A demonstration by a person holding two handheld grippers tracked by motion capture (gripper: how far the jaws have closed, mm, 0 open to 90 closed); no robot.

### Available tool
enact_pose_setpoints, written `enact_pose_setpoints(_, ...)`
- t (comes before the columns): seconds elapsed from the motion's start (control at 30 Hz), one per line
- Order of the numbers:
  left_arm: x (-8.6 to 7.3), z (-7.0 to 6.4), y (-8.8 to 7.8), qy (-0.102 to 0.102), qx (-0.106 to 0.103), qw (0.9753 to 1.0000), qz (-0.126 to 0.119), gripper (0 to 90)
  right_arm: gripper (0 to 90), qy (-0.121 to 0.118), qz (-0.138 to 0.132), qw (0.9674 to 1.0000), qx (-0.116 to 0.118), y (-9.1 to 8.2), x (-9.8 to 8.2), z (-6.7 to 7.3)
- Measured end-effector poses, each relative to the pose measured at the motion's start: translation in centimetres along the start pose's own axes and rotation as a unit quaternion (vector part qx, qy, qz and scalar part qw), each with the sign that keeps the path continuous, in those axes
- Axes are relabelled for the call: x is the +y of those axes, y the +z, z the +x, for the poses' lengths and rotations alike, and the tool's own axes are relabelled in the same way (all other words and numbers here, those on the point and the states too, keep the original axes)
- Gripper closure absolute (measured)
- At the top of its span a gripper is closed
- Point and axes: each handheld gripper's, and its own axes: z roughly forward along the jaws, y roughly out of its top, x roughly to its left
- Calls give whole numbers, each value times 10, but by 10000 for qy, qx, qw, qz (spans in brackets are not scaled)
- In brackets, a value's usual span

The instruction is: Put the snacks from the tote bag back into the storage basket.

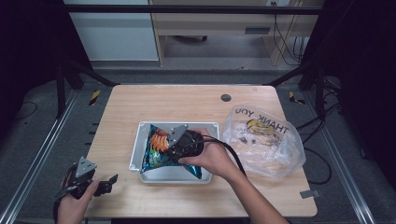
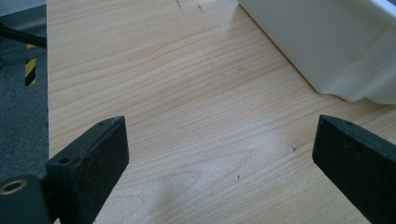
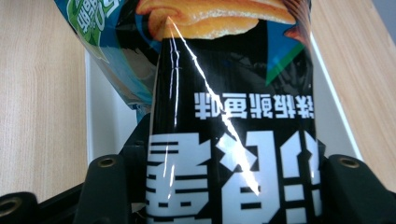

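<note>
Gripping a snack bag [image 1: 161, 149] in my right gripper [image 1: 175, 147], I am holding it over the white tray [image 1: 136, 149] near the middle of the wooden table [image 1: 187, 100]. From above, the bag is lying across the tray's left half, its blue and orange print facing up, with my right hand [image 1: 212, 158] wrapped around the gripper body just to its right. In the right gripper view, the bag [image 3: 233, 116] is sitting squeezed between the two black jaws, which are pressing on its sides; the glossy black panel with white lettering is creasing down the middle, and the white tray [image 3: 112, 126] is showing underneath, with bare wood on either side.

My left gripper [image 1: 105, 181] is resting at the near left corner of the table, held in my left hand [image 1: 74, 203], well apart from the tray. In the left gripper view its jaws are standing wide apart with nothing between them, just wood grain [image 2: 196, 116], and a corner of the white tray [image 2: 327, 46] is sitting at the upper right.

A clear plastic bag [image 1: 264, 140] printed "THANK YOU" is lying just to the right of the tray, with a few items inside that I cannot make out.
</note>
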Motion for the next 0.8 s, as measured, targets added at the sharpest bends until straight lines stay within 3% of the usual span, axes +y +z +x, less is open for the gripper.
enact_pose_setpoints(0.8,0,0,0,30,-13,10000,22,34,414,-21,466,9989,63,20,-12,-10)
